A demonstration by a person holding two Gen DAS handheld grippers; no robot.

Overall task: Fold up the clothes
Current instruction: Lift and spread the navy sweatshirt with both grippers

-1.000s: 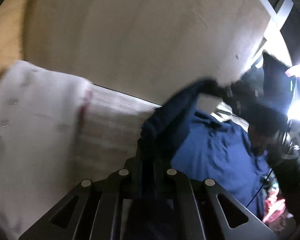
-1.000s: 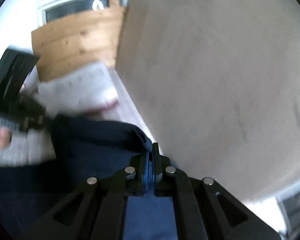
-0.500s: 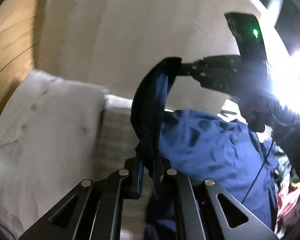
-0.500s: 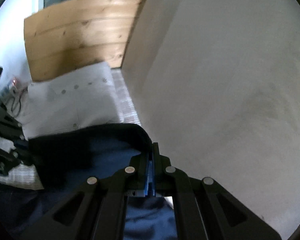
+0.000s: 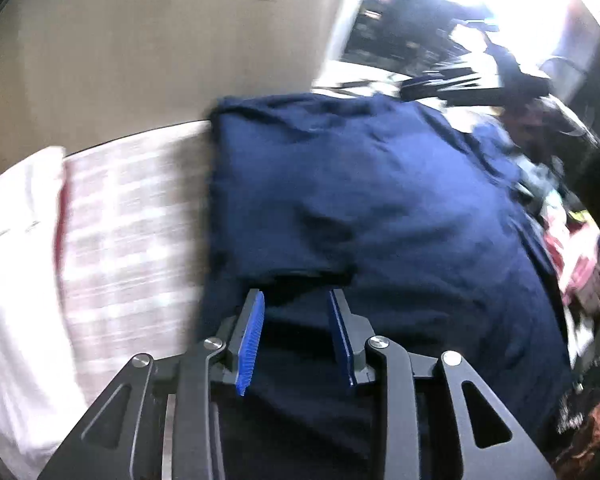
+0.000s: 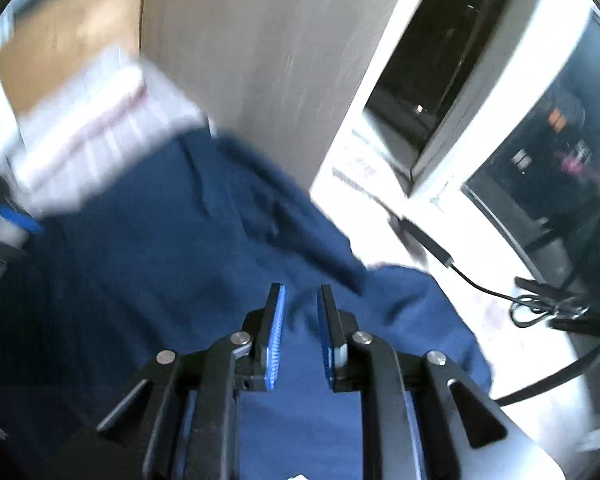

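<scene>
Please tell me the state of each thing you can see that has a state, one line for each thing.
Blue garment: lying spread on the bed, a flap folded over on top.
Left gripper: jaws opening, pads off the cloth.
Right gripper: jaws opening, nothing pinched.
White pillow: lying beside the garment.

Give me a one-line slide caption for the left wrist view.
Left gripper opening, pads clear of the navy garment lying flat on the striped bedding.
</scene>
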